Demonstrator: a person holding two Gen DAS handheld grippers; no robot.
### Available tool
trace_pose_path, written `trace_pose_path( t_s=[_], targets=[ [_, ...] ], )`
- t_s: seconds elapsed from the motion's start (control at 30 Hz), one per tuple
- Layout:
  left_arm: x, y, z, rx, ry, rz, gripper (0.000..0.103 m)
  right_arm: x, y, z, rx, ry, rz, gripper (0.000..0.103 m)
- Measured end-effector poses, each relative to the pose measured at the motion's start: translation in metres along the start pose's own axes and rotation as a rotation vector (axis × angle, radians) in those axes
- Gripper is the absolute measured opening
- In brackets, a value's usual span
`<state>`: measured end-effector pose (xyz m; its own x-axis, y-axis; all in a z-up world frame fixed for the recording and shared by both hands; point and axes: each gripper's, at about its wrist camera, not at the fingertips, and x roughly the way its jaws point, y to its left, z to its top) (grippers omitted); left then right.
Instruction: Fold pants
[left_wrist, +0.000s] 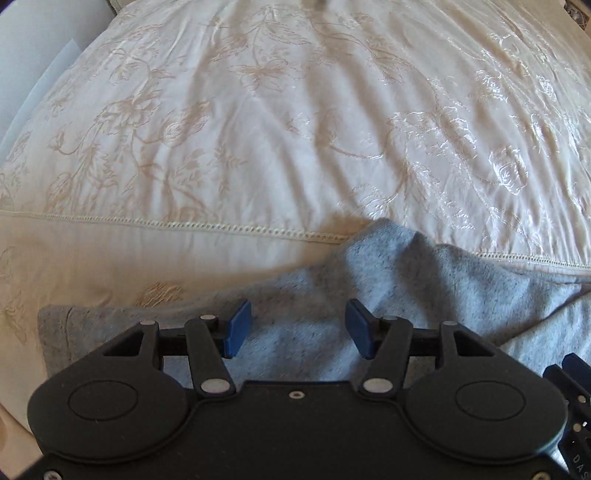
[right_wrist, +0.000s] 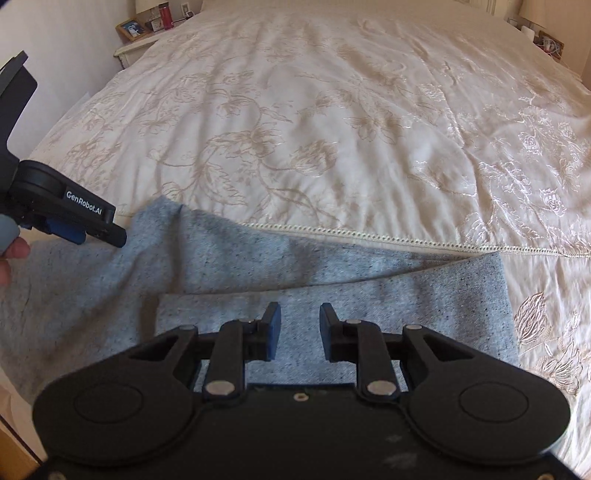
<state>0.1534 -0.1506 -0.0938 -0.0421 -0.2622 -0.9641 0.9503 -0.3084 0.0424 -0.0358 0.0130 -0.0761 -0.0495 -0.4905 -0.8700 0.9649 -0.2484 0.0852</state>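
Left wrist view: the left gripper (left_wrist: 299, 328) is seen at the lower centre, its blue pads wide apart with nothing pinched between them. The grey pants (left_wrist: 369, 280) are spread beneath it, across the lower half of the frame, on the cream embroidered bedspread (left_wrist: 258, 129). One raised, rumpled fold is noted right of centre.

Right wrist view: the right gripper (right_wrist: 299, 328) is found at the lower centre, jaws narrowly apart and empty; no cloth is held. A squared panel of the pants (right_wrist: 369, 295) lies flat under it, with a looser layer trailing to the left edge. One fold is judged done; the left portion remains untidy, so further folding and smoothing are judged outstanding.
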Motion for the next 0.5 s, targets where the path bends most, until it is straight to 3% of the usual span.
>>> trace_pose_path(
  t_s=[0.1, 0.2, 0.27, 0.5],
  targets=[
    [-0.013, 0.034, -0.022, -0.035, -0.006, -0.015, 0.059, -0.005, 0.025, -0.018, -0.023, 0.039, 0.04, 0.023],
    [-0.024, 0.059, -0.046, -0.059, -0.009, 0.046, 0.058, -0.004, 0.046, -0.035, -0.038, 0.077, 0.054, 0.023],
    [-0.033, 0.08, -0.062, -0.073, -0.025, 0.05, 0.058, -0.002, 0.06, -0.046, -0.042, 0.104, 0.058, 0.023],
    [-0.035, 0.148, -0.098, -0.203, -0.005, 0.04, 0.062, 0.013, 0.09, -0.069, -0.091, 0.152, -0.013, 0.029]
  ],
)
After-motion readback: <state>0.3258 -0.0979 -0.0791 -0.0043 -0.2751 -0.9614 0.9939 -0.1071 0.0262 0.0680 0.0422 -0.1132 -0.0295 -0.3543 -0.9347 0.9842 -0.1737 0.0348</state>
